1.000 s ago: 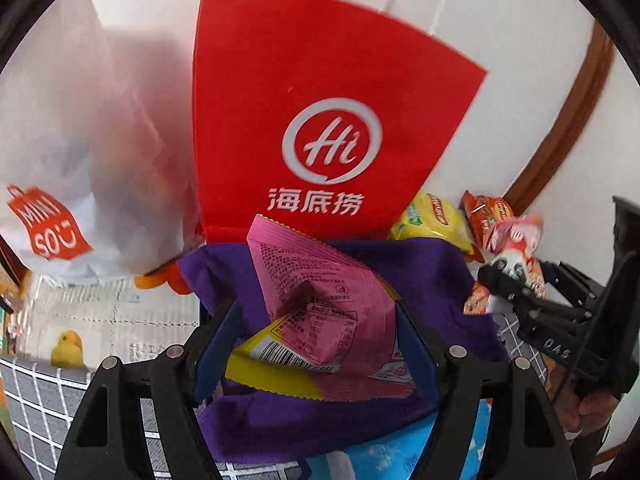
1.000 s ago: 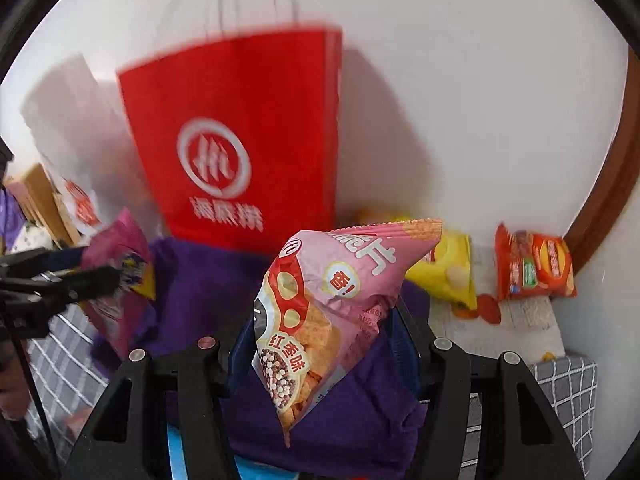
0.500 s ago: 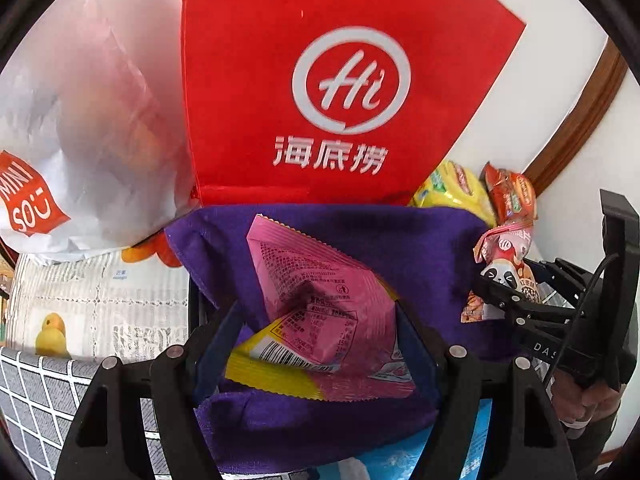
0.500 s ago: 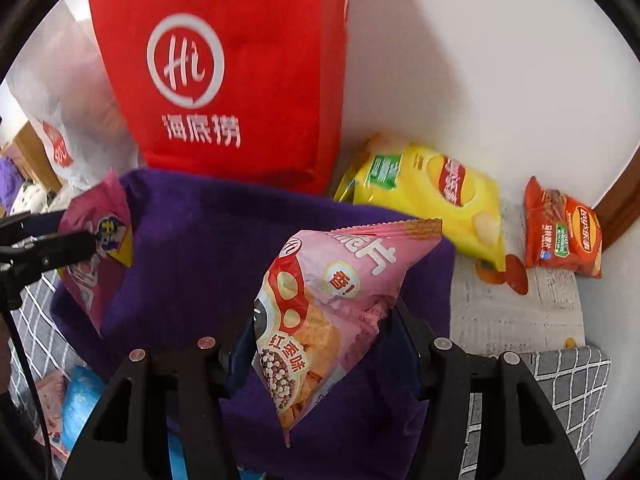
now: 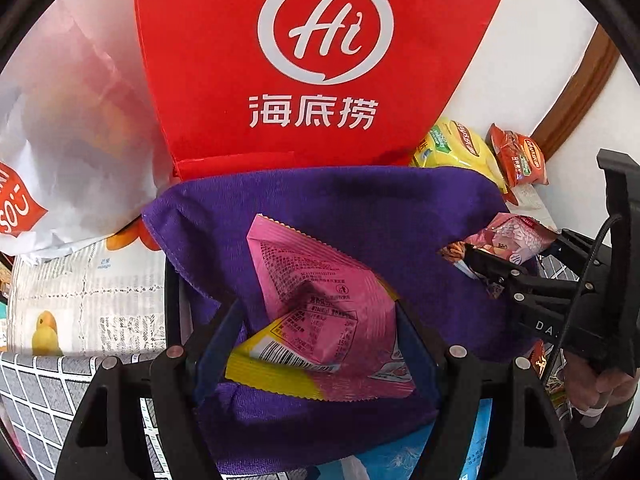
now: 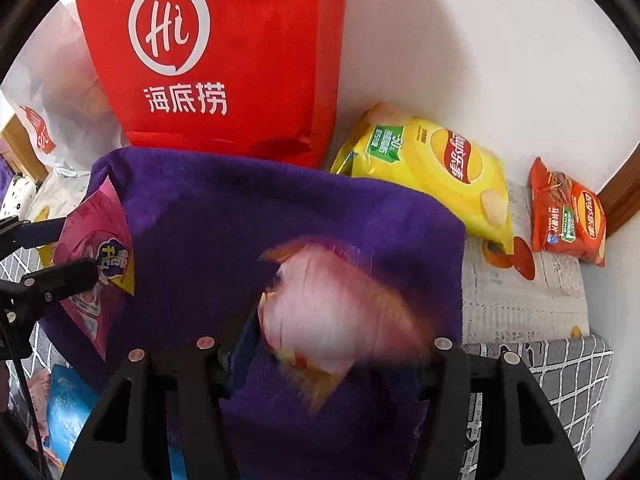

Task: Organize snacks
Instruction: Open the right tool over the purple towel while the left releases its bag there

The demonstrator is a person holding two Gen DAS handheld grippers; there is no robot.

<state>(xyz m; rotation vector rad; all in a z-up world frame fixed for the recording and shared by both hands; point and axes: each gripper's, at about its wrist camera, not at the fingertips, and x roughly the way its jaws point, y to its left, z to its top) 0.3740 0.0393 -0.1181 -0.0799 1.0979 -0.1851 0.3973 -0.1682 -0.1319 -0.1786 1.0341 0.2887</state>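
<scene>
My left gripper (image 5: 316,344) is shut on a pink snack bag with a yellow corner (image 5: 320,312), held above a purple cloth (image 5: 340,208). That bag and the left gripper also show at the left of the right wrist view (image 6: 96,268). My right gripper (image 6: 332,352) has opened wide; a pale pink snack bag (image 6: 336,312) is blurred between the jaws, loose over the purple cloth (image 6: 260,220). In the left wrist view the right gripper (image 5: 492,264) sits at the right with that bag (image 5: 508,236).
A red Haidilao paper bag (image 5: 320,60) stands against the wall behind the cloth. A white plastic bag (image 5: 68,140) lies left. A yellow chip bag (image 6: 440,168) and a small red chip bag (image 6: 568,216) lie right. A blue pack (image 6: 68,412) lies near.
Both grippers moved forward and down over the purple cloth. The right gripper opened and its pale pink bag is dropping, blurred. The left gripper still holds its bag.
</scene>
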